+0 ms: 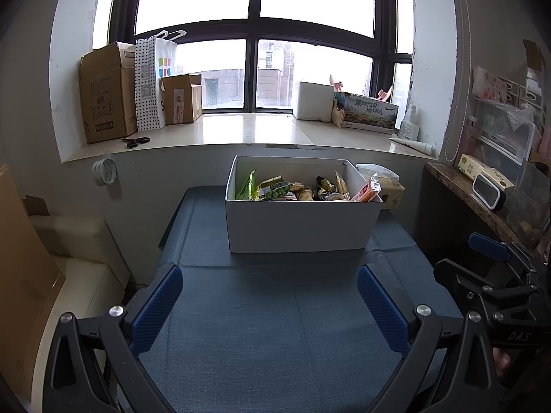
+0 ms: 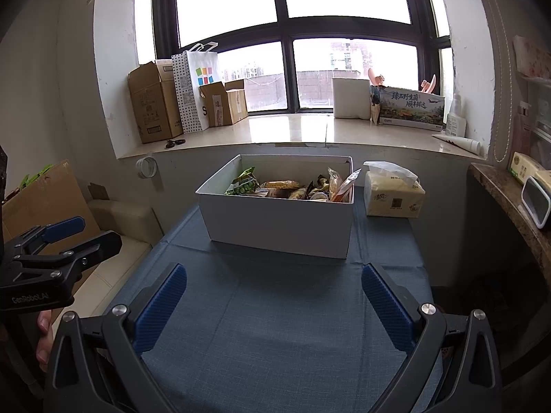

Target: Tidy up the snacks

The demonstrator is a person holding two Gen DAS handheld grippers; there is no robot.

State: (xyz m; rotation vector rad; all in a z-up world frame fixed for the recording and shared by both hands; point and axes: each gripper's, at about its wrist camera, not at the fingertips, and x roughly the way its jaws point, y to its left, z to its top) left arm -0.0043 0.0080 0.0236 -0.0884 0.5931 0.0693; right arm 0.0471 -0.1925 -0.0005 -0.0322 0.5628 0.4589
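Left hand-held gripper point(image 1: 270, 301) and right hand-held gripper point(image 2: 273, 297) spread wide, empty, frame bottom; blue table point(image 1: 275, 327); white box point(image 1: 299, 223) of snacks point(image 1: 292, 189) at centre.

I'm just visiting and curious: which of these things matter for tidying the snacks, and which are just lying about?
For the job:
white box
snack packets inside it
left gripper, open
right gripper, open

Lying about:
tissue pack
scissors
cardboard boxes
dotted paper bag
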